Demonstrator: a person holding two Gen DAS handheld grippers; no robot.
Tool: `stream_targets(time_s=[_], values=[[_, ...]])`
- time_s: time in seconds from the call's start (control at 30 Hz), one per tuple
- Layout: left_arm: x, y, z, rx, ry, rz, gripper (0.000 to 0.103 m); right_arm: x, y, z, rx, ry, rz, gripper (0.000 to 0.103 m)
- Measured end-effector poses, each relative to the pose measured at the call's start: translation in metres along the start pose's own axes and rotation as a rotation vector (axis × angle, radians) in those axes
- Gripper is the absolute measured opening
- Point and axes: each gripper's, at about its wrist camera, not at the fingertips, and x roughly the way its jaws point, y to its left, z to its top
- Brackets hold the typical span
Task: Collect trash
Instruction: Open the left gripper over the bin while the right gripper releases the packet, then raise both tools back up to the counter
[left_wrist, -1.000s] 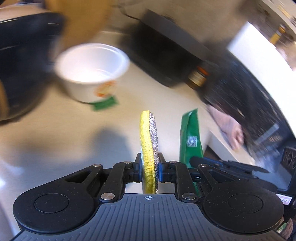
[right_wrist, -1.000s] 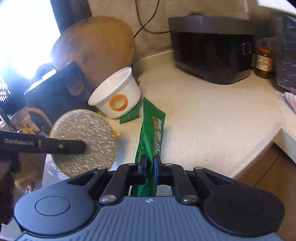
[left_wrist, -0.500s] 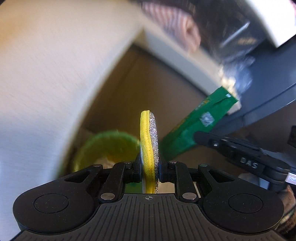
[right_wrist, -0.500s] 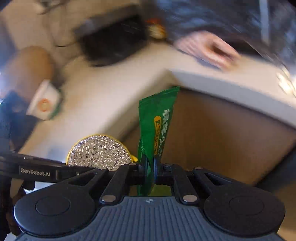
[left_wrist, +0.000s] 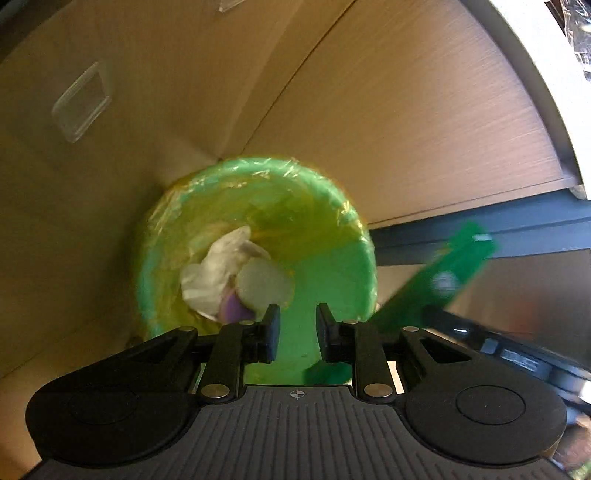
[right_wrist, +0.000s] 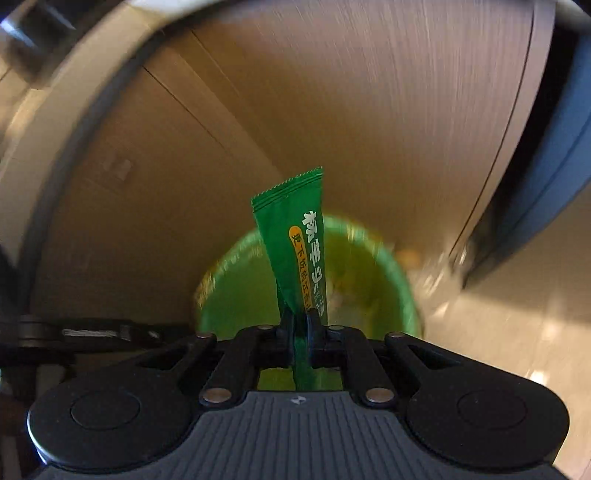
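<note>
I have both grippers pointed down over the bin (left_wrist: 258, 236), which sits on the floor in the corner of the cabinet fronts (left_wrist: 424, 110), lined with a green bag. The left gripper (left_wrist: 297, 332) has just been opening: its fingers (left_wrist: 271, 332) stand narrowly apart with nothing between them, and a pale round disc (left_wrist: 264, 288) lies in the bin beside crumpled white paper (left_wrist: 218, 273) and something purple (left_wrist: 234, 312). I take that load as delivered.

The right gripper (right_wrist: 300, 325) is clamped on the green sachet (right_wrist: 299, 251), gripping it near its lower end so most of it stands up ahead of the fingers (right_wrist: 314, 325). In the left view the sachet (left_wrist: 436, 280) sits off the bin's right rim, so I judge it is not yet squarely over the mouth.

To do the drop well, I would bring the right gripper further over the centre of the bin, let the motion settle, since that view is smeared, and only then part the fingers. The sachet is light and flat, so released at the rim it could flutter onto the floor. I would also keep the left gripper out of its path.
</note>
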Motion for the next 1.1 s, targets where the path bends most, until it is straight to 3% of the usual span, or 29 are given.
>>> stream_targets(time_s=[0.13, 0.27, 0.37, 0.47, 0.57, 0.73, 0.93, 1.0, 1.07, 1.1], values=[[-0.008, 0.004, -0.008, 0.004, 0.004, 0.006, 0.024, 0.062, -0.021, 0.002, 0.145, 0.073, 0.072, 0.007], [-0.026, 0.006, -0.021, 0.031, -0.016, 0.028, 0.024, 0.111, -0.028, 0.001, 0.223, 0.140, 0.027, 0.008], [-0.036, 0.008, -0.027, 0.048, -0.030, 0.048, 0.024, 0.116, -0.021, 0.004, 0.149, 0.145, -0.035, 0.010], [-0.045, 0.012, -0.029, 0.034, -0.051, 0.046, 0.024, 0.110, -0.015, 0.008, 0.089, 0.141, -0.069, 0.020], [-0.058, 0.012, -0.027, 0.035, -0.090, 0.042, 0.024, 0.094, -0.004, 0.011, 0.025, 0.121, -0.086, 0.020], [-0.095, 0.005, -0.022, 0.044, -0.210, 0.001, 0.024, 0.046, 0.049, 0.032, -0.206, 0.010, -0.118, 0.021], [-0.167, -0.005, -0.012, 0.033, -0.431, -0.130, 0.024, -0.034, 0.145, 0.053, -0.511, -0.224, -0.086, 0.034], [-0.194, -0.004, -0.011, 0.010, -0.512, -0.163, 0.024, -0.063, 0.171, 0.057, -0.583, -0.309, -0.040, 0.043], [-0.219, 0.000, -0.012, -0.027, -0.584, -0.159, 0.024, -0.088, 0.192, 0.060, -0.642, -0.391, 0.001, 0.064], [-0.230, 0.003, -0.013, -0.045, -0.615, -0.148, 0.024, -0.096, 0.201, 0.061, -0.667, -0.422, 0.016, 0.067]])
